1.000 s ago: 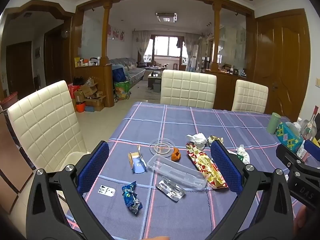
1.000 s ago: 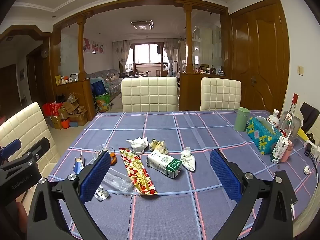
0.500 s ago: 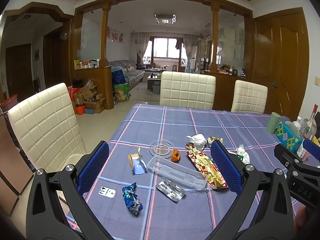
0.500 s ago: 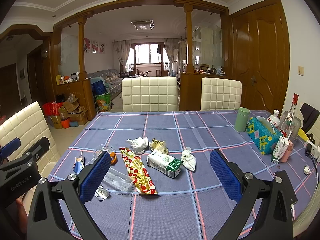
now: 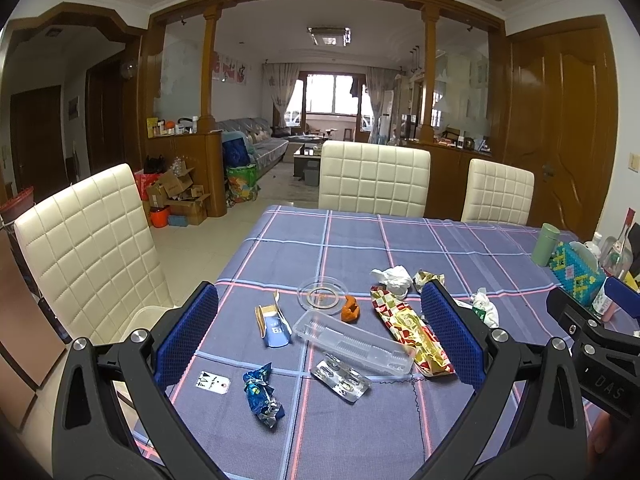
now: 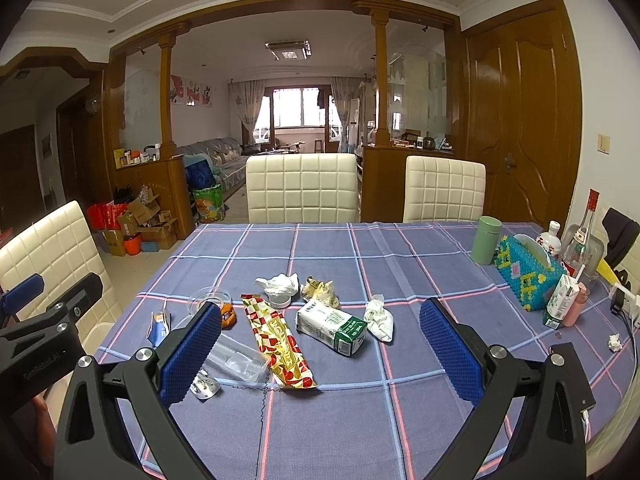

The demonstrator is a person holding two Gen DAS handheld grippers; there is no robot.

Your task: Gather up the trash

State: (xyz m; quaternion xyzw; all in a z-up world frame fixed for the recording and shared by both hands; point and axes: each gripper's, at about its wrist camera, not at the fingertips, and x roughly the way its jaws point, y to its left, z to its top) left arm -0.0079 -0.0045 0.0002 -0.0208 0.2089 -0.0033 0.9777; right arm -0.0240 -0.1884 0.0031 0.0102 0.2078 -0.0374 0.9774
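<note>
Hovering above the near edge of the table [image 5: 360,236], left gripper [image 5: 318,334] with fingers spread wide, nothing between the pads; right gripper [image 6: 320,346] likewise wide and empty. Trash strewn mid-table on the plaid cloth. Seen only from the left wrist: blue wrapper [image 5: 262,394], white tag [image 5: 213,381], blister pack [image 5: 340,374] in full, blue carton [image 5: 274,322] clear of any finger. Shared by both views: clear tray [image 5: 352,340], red-gold wrapper [image 5: 410,332], orange peel [image 5: 351,309], clear lid [image 5: 322,294], tissue [image 5: 392,278]. Seen plainly only from the right wrist: green-white pack [image 6: 332,326] just right of the red-gold wrapper, crumpled white bag [image 6: 378,318] beside it, yellow wrapper [image 6: 320,290], small paper ball [image 6: 615,342] far right. Green cup [image 6: 486,240] and beaded box [image 6: 526,270] at the right edge, well apart from the litter.
</note>
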